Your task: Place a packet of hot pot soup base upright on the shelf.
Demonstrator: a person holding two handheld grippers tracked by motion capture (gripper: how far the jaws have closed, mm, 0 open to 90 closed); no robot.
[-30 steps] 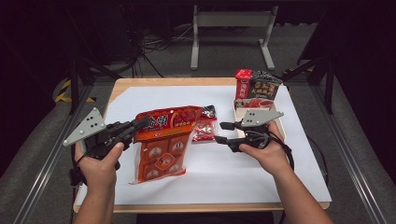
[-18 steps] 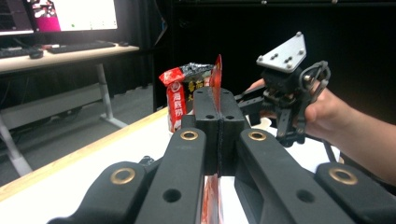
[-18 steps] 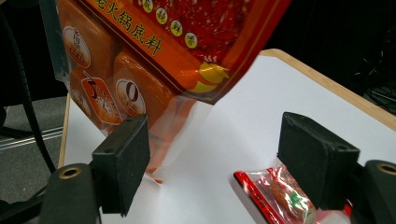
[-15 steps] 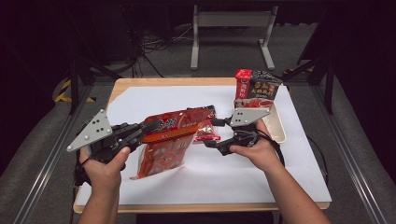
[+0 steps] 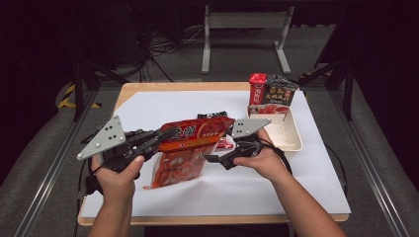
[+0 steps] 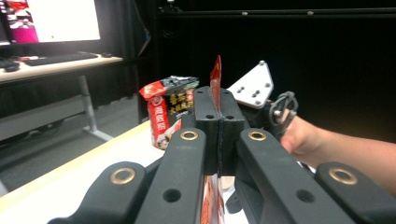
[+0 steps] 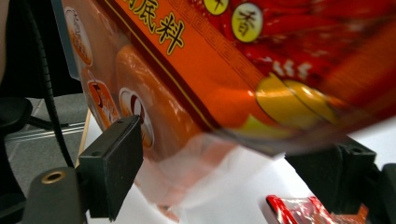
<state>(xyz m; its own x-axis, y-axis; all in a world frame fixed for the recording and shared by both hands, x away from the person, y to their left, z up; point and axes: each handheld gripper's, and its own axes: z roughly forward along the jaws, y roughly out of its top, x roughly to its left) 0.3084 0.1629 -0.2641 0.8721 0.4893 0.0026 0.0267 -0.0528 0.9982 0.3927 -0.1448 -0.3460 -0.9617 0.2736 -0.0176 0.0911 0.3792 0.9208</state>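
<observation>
A long red seasoning packet point(image 5: 197, 132) is held off the table, roughly level. My left gripper point(image 5: 164, 138) is shut on its left edge; in the left gripper view the thin red edge point(image 6: 215, 79) stands up out of the closed jaws point(image 6: 218, 128). A second orange-red packet point(image 5: 175, 169) slants below it, and I cannot tell whether the two are joined. My right gripper point(image 5: 223, 150) is open at the packet's right end. In the right gripper view the packet point(image 7: 233, 65) hangs over the gap between the spread jaws point(image 7: 231, 177) without being pinched.
A white sheet point(image 5: 306, 182) covers the wooden table. A white tray point(image 5: 289, 140) at the right holds upright red and black snack bags point(image 5: 272, 95). A small red sachet point(image 5: 225, 144) and a dark packet point(image 5: 212, 115) lie near the right gripper.
My left gripper has lifted the red packet off the sheet and turned it level. My right gripper has moved left, under the packet's right end.
</observation>
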